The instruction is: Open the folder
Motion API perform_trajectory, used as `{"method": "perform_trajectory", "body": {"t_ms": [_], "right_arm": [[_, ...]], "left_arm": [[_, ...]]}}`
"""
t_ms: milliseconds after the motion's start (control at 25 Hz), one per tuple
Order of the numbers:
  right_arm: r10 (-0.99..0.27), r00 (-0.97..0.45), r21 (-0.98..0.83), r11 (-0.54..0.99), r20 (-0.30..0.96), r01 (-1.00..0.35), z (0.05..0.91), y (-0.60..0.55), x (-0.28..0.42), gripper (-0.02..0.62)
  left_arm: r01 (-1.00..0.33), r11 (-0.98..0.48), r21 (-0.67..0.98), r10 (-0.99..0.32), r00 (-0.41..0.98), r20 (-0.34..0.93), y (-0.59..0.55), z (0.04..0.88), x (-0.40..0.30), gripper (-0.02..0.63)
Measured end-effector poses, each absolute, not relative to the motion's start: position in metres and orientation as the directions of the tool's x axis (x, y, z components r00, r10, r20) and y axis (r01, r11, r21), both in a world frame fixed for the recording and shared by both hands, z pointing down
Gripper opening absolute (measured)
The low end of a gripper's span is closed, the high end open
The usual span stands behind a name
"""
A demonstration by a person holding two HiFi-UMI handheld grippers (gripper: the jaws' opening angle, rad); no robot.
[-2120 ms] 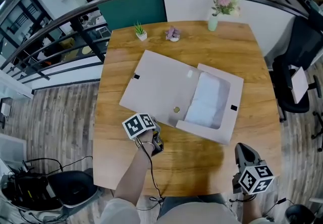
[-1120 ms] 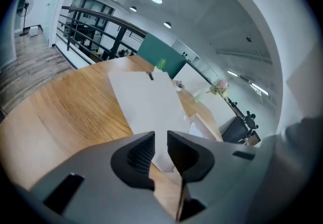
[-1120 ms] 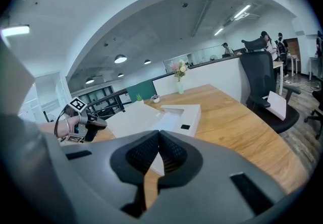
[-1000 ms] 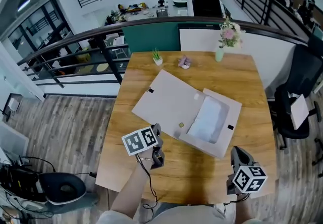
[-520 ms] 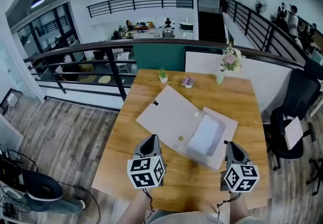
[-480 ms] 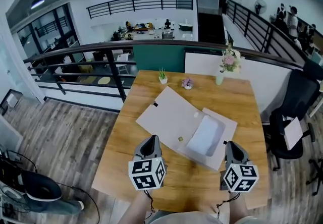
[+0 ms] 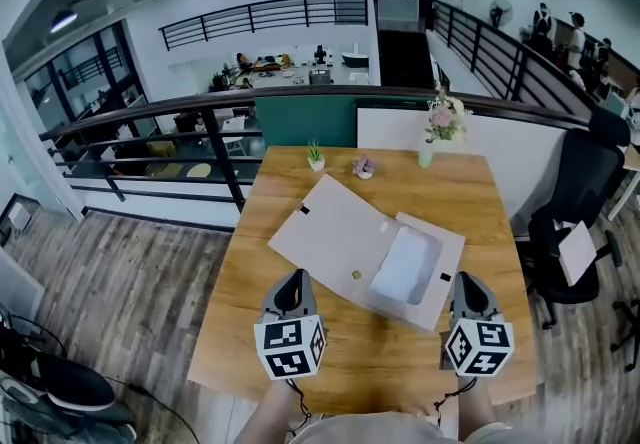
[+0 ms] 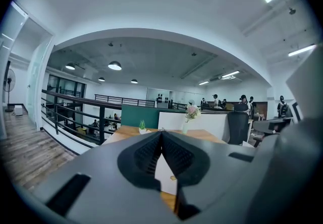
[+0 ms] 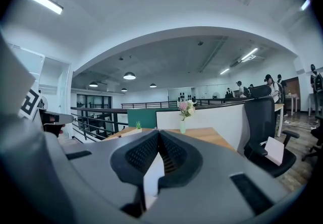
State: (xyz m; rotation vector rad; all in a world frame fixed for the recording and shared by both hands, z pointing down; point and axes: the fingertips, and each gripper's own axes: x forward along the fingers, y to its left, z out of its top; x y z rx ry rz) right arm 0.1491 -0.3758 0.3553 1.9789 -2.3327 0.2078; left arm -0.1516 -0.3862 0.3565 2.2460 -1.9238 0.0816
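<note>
Grey-brown floorboards are running around a wooden desk on a mezzanine; a black railing is curving behind it, with a teal panel and a white panel closing off the far edge; beyond, a bright office level is showing under ceiling lamps. On the desk the folder is lying open near the middle, its lid flat to the left and its shallow tray to the right holding white sheets. Along the far edge a small potted plant, a purple ornament and a vase of flowers are standing, well apart from the folder; a black office chair is sitting just off the desk's right side. The left gripper and the right gripper are hovering over the near part of the desk, one on either side of the folder's near end; the left fingers are pressing together with nothing between them; the right fingers are likewise meeting at their tips, empty.
</note>
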Motion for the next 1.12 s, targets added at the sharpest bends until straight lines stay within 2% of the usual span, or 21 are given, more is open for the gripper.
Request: {"method": "perform_trajectory", "body": {"t_ms": [200,1120], "right_arm": [[-0.968,-0.191,-0.039,0.187,0.165,-0.982,0.354,-0.369,0.151,0.0],[-0.975,-0.151,-0.04,0.146,0.165,-0.988,0.35,-0.348,0.165,0.0]], "left_arm": [[-0.977,-0.168,0.134,-0.97,0.188,0.154,-0.384,0.356,-0.148,0.003],[-0.975,-0.159,0.155,-0.968,0.185,0.168,-0.373,0.364,-0.145,0.003]]}}
